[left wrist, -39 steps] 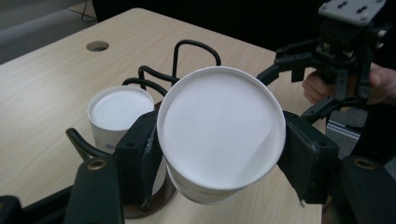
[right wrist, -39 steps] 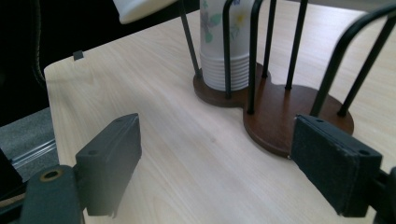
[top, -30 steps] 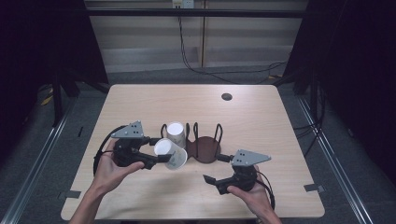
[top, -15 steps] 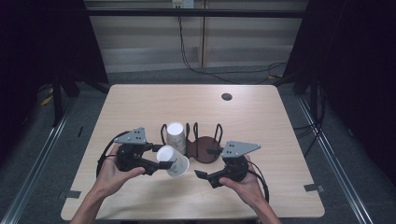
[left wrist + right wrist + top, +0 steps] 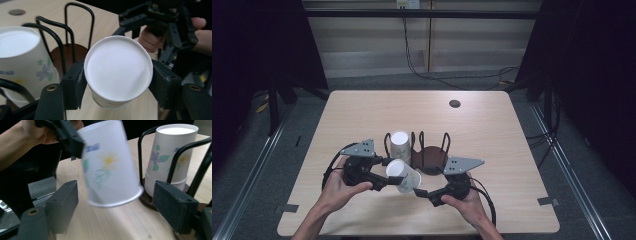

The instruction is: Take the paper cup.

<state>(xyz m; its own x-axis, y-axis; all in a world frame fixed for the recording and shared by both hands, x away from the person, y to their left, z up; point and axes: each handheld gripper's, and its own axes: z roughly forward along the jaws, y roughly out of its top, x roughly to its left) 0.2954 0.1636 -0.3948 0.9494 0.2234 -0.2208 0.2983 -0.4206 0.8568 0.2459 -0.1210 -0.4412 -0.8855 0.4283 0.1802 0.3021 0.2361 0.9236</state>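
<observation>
Paper cup (image 5: 118, 72) clamped in left tongs (image 5: 384, 179), w/ rim between right tongs (image 5: 116, 206), closing, not touching. Cup stack (image 5: 400, 145) in wire rack (image 5: 430, 157) just behind, mid-tabletop (image 5: 512, 150).

Lab or recording cell, not a home. Light wood bench (image 5: 492, 130) stands alone on grey floor, with metal floor rails (image 5: 569, 175) along both sides. Black curtains (image 5: 592, 65) close off left and right. Back wall of pale panels; cables (image 5: 422, 60) hang from a small box (image 5: 408, 4) high up and trail onto the floor. Tape marks (image 5: 546, 201) sit at the bench's near corners. A round cable port (image 5: 455, 104) is set in the far bench top. Dim surroundings, light concentrated on the bench
</observation>
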